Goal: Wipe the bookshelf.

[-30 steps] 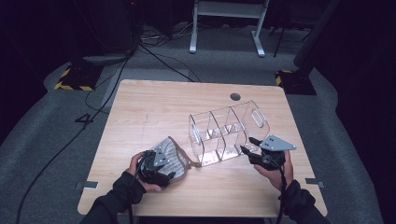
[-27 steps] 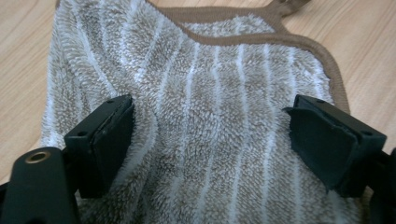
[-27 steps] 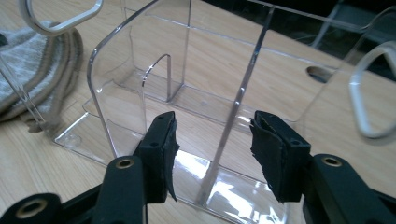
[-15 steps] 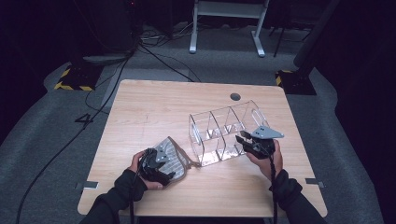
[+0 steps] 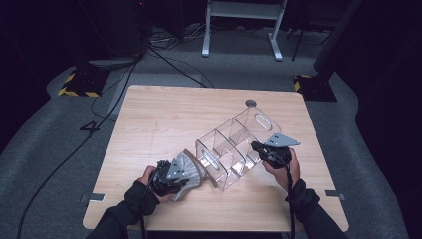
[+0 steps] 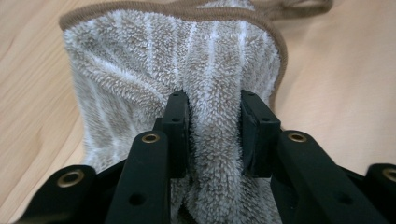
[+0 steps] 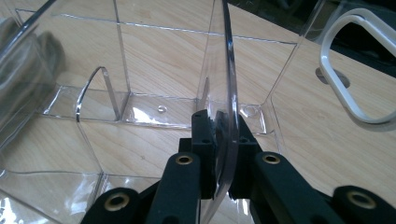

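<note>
High view first: a clear acrylic organizer (image 5: 234, 152) with several compartments and a slot handle at each end sits tipped on the wooden table (image 5: 164, 119), and everything else is best placed against it. Just beside its near-left end lies a beige striped towel (image 5: 186, 169), bunched under the left gripper (image 5: 191, 172); at the organizer's near-right side the right gripper (image 5: 256, 147) meets one clear wall. Left gripper view shows the jaws having just drawn in with a thick fold of the fluffy towel (image 6: 210, 140) pinched firmly between the pads — a real grasp, not a hover. Right gripper view shows its jaws, which have also just been closing, clamped on the thin edge of an organizer wall (image 7: 227, 93), with the divider panels and the wooden surface visible through the plastic beyond. The step in hand looks like securing both things: one hand steadies the organizer while the other takes up the cloth. Next, I judge, the towel must be lifted off the table and carried into or against a compartment — most likely to wipe the clear panels — which calls for the right grip to hold the organizer from sliding or tipping further, and for the towel fold not to slip out of the left pads.
</note>
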The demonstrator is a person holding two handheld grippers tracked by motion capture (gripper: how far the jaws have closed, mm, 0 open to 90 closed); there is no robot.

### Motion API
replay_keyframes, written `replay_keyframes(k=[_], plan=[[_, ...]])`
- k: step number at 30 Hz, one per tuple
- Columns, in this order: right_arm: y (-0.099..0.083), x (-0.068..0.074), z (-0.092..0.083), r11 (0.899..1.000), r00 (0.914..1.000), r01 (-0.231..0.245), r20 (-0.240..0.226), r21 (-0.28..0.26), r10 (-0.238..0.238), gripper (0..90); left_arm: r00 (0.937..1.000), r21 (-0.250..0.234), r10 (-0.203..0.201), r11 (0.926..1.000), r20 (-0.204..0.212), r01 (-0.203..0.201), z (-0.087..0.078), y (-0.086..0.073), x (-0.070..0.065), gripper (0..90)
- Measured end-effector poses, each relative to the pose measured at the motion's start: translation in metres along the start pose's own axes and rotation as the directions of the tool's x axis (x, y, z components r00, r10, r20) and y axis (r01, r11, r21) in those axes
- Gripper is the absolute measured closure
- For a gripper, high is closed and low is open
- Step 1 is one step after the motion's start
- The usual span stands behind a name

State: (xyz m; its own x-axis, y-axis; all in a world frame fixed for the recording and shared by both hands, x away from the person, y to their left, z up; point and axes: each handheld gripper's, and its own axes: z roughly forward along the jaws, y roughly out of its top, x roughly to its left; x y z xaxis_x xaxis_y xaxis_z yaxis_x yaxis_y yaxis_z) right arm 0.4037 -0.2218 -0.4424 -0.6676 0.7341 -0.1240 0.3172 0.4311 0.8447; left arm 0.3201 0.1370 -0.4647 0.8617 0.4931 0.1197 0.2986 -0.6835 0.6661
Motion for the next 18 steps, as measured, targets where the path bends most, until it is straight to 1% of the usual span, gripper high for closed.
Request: replay_keyframes(k=[1, 2, 3, 5, 6, 7, 8, 9, 10, 12, 14, 15, 16, 17, 18], plan=[[-0.001, -0.001, 0.0, 1.0, 0.9999, -0.007, -0.009, -0.003, 0.007, 84.9, 0.9998, -0.016, 0.017, 0.9997, 0.01, -0.017, -0.002, 0.003, -0.005, 68.2], [-0.001, -0.001, 0.0, 1.0, 0.9999, -0.006, -0.01, -0.003, 0.006, 84.9, 0.9992, -0.049, 0.027, 0.9985, 0.029, -0.026, -0.003, 0.008, -0.011, 68.2], [-0.001, -0.001, 0.0, 1.0, 0.9999, -0.006, -0.01, -0.003, 0.006, 84.9, 0.9992, -0.049, 0.027, 0.9985, 0.029, -0.026, -0.003, 0.008, -0.011, 68.3], [0.0, -0.001, 0.0, 1.0, 0.9999, -0.001, -0.01, -0.001, 0.001, 84.9, 0.997, -0.098, 0.053, 0.9941, 0.056, -0.048, -0.003, 0.016, -0.018, 68.5], [0.0, -0.002, 0.0, 1.0, 0.9999, -0.002, -0.013, -0.003, 0.002, 84.9, 0.9966, -0.112, 0.063, 0.9921, 0.053, -0.057, -0.004, 0.02, -0.021, 68.6], [0.0, -0.002, 0.0, 1.0, 0.9999, 0.0, -0.014, -0.002, 0.0, 84.9, 0.9952, -0.138, 0.084, 0.9875, 0.049, -0.077, -0.005, 0.024, -0.024, 68.7], [0.0, -0.001, 0.0, 1.0, 0.9999, 0.004, -0.013, -0.001, -0.004, 84.9, 0.9943, -0.161, 0.097, 0.9829, 0.043, -0.089, -0.006, 0.027, -0.026, 69.3], [0.0, -0.001, 0.0, 1.0, 0.9998, 0.007, -0.016, -0.001, -0.007, 84.8, 0.9947, -0.189, 0.097, 0.9779, 0.035, -0.088, -0.008, 0.031, -0.027, 70.3], [-0.001, -0.001, 0.0, 1.0, 0.9998, 0.01, -0.017, -0.001, -0.01, 84.8, 0.9948, -0.223, 0.095, 0.9712, 0.036, -0.085, -0.012, 0.035, -0.027, 71.9], [0.0, -0.001, 0.0, 1.0, 0.9996, 0.022, -0.015, -0.001, -0.022, 84.5, 0.9949, -0.283, 0.098, 0.9552, 0.022, -0.088, -0.018, 0.043, -0.029, 74.3], [0.0, 0.0, -0.001, 0.999, 0.9991, 0.035, -0.025, 0.0, -0.035, 84.3, 0.9939, -0.313, 0.11, 0.9439, -0.002, -0.105, -0.02, 0.05, -0.029, 76.6], [0.0, 0.001, -0.001, 0.999, 0.9991, 0.034, -0.024, 0.0, -0.034, 84.3, 0.9941, -0.313, 0.109, 0.9442, 0.001, -0.103, -0.019, 0.052, -0.029, 77.7], [0.0, 0.002, -0.001, 0.999, 0.999, 0.035, -0.026, 0.001, -0.035, 84.2, 0.9933, -0.292, 0.115, 0.9504, 0.01, -0.107, -0.015, 0.054, -0.028, 77.9], [0.0, 0.002, -0.001, 0.999, 0.999, 0.037, -0.027, 0.001, -0.037, 84.2, 0.9921, -0.269, 0.126, 0.9559, 0.009, -0.118, -0.01, 0.054, -0.028, 77.9], [0.0, 0.002, -0.001, 0.999, 0.9989, 0.038, -0.026, 0.002, -0.038, 84.1, 0.9911, -0.238, 0.132, 0.963, 0.014, -0.125, -0.005, 0.052, -0.028, 77.8]])
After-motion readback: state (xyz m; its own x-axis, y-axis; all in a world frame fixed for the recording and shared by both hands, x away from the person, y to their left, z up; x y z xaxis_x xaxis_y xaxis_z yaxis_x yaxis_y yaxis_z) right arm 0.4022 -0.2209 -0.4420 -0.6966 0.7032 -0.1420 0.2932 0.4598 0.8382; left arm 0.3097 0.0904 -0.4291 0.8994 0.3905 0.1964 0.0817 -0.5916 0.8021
